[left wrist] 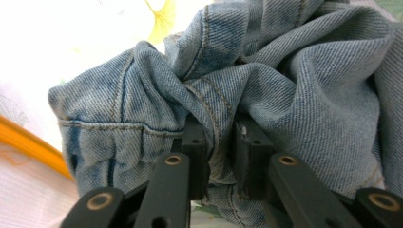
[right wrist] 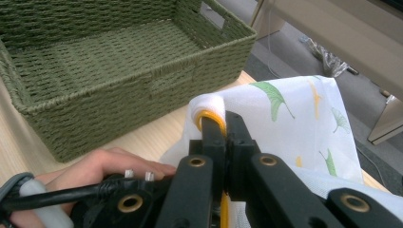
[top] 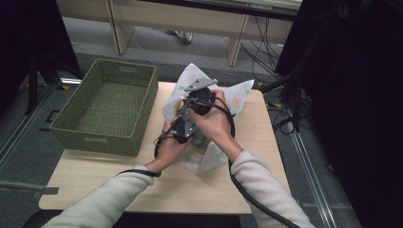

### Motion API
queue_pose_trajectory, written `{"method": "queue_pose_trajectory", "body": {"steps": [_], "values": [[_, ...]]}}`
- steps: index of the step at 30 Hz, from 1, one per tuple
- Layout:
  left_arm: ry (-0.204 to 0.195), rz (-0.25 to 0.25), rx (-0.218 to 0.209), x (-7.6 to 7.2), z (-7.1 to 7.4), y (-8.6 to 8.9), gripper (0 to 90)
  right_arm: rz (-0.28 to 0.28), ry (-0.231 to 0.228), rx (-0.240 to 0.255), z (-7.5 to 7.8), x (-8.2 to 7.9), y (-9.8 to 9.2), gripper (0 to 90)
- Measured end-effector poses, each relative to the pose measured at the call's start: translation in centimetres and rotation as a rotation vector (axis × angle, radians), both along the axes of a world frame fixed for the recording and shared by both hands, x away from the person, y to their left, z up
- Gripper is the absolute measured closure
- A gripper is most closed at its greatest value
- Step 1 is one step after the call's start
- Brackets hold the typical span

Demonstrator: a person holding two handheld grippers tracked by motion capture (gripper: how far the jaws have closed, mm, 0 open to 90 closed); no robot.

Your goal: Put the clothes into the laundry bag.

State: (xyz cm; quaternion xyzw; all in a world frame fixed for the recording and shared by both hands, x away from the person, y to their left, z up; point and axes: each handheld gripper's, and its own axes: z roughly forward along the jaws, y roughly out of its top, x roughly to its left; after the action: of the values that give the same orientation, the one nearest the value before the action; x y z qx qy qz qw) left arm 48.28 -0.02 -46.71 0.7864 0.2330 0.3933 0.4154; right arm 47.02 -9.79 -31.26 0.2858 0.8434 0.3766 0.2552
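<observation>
**Denim at the bag mouth, not yet settled inside**

Your denim garment (left wrist: 266,85) sits bunched against the white leaf-print bag (top: 237,102), at the middle of the surface (top: 95,185) just right of the green woven basket (top: 111,107). It is crumpled, so I cannot tell a long axis or which way it points; one stitched seam runs down between the jaws. Your left tool (left wrist: 219,156) has a fold of denim between its pads, jaws only narrowly apart. Your right tool (right wrist: 223,137) is clamped tight on the bag's orange-edged rim (right wrist: 209,116), lifting the mouth toward the basket. By my judgement the stuffing is partway: the cloth is at the opening, and pushing it down and freeing both tools remain. The basket holds nothing.
</observation>
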Motion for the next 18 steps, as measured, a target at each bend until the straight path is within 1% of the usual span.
{"method": "queue_pose_trajectory", "body": {"steps": [2,3,4,6,7,8,9,10,13,16,17,18], "values": [[0.02,-0.031,-0.023,0.2,0.0,0.2,68.8,-0.005,0.002,-0.001,0.0,0.1,-0.2,89.9],[0.045,-0.052,-0.042,0.2,0.0,0.2,65.6,-0.004,-0.001,-0.001,0.0,0.2,-0.3,89.9],[0.116,-0.081,-0.085,0.0,-0.2,0.1,61.5,-0.009,0.001,-0.002,0.0,0.2,-0.4,89.9],[0.131,-0.11,-0.078,-0.1,0.0,0.5,53.4,-0.006,-0.006,-0.007,-0.1,0.4,-0.6,89.9],[0.138,-0.126,-0.076,-0.2,0.1,0.7,49.2,-0.015,0.004,0.0,-0.1,0.3,-0.7,89.9],[0.164,-0.149,-0.084,-0.4,0.1,0.8,44.5,-0.012,-0.005,-0.006,-0.1,0.4,-0.8,89.9],[0.175,-0.165,-0.086,-0.6,0.1,1.0,39.8,-0.014,-0.003,-0.005,-0.1,0.4,-0.9,89.9],[0.187,-0.175,-0.086,-0.8,0.2,1.2,36.1,-0.019,0.003,-0.003,-0.1,0.4,-0.9,89.9],[0.215,-0.202,-0.088,-1.5,0.4,1.8,26.4,-0.015,-0.003,-0.011,-0.1,0.5,-1.1,89.9],[0.232,-0.22,-0.09,-2.1,0.7,2.5,21.7,-0.019,-0.004,-0.011,-0.1,0.5,-1.1,89.9],[0.237,-0.221,-0.088,-2.3,0.8,2.7,20.4,-0.026,0.005,-0.006,-0.1,0.4,-1.1,89.9],[0.242,-0.216,-0.083,-2.6,0.9,2.9,20.0,-0.02,-0.005,-0.012,0.0,0.5,-1.1,89.9]]}}
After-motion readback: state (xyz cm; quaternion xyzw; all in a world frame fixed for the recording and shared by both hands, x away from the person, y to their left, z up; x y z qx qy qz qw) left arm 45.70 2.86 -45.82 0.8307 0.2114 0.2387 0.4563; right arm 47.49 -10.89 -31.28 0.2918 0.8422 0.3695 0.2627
